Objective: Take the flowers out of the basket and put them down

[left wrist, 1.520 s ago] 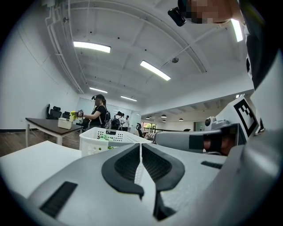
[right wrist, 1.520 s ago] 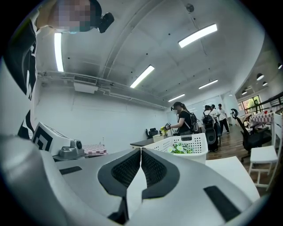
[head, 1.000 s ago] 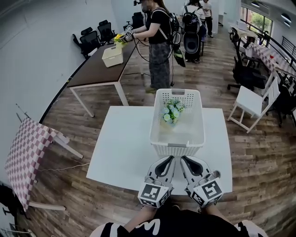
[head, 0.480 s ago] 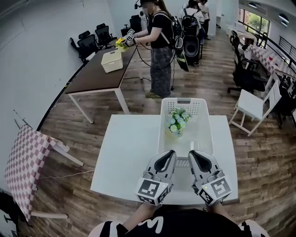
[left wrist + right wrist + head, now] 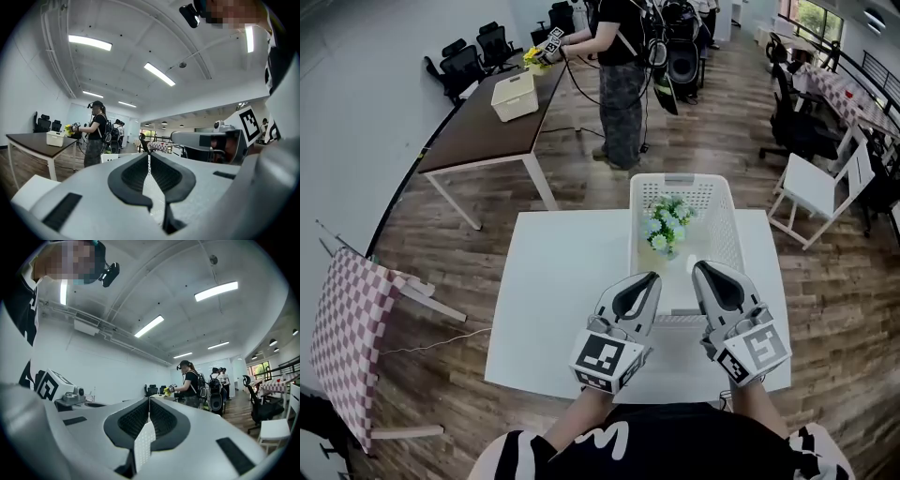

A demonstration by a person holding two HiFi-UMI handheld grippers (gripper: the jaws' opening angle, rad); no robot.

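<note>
With jaws closed together on nothing, the left gripper (image 5: pixel 647 280) and right gripper (image 5: pixel 706 271) hang side by side over the near end of the basket (image 5: pixel 733 230), the flowers (image 5: pixel 667 223) just ahead inside it on the white desk (image 5: pixel 553 300), a person (image 5: pixel 622 84) standing well beyond.

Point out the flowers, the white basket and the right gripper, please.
flowers (image 5: pixel 668 223), head view, middle of the bunch.
white basket (image 5: pixel 679 180), head view, far rim.
right gripper (image 5: pixel 710 267), head view, tips of its shut jaws.
</note>
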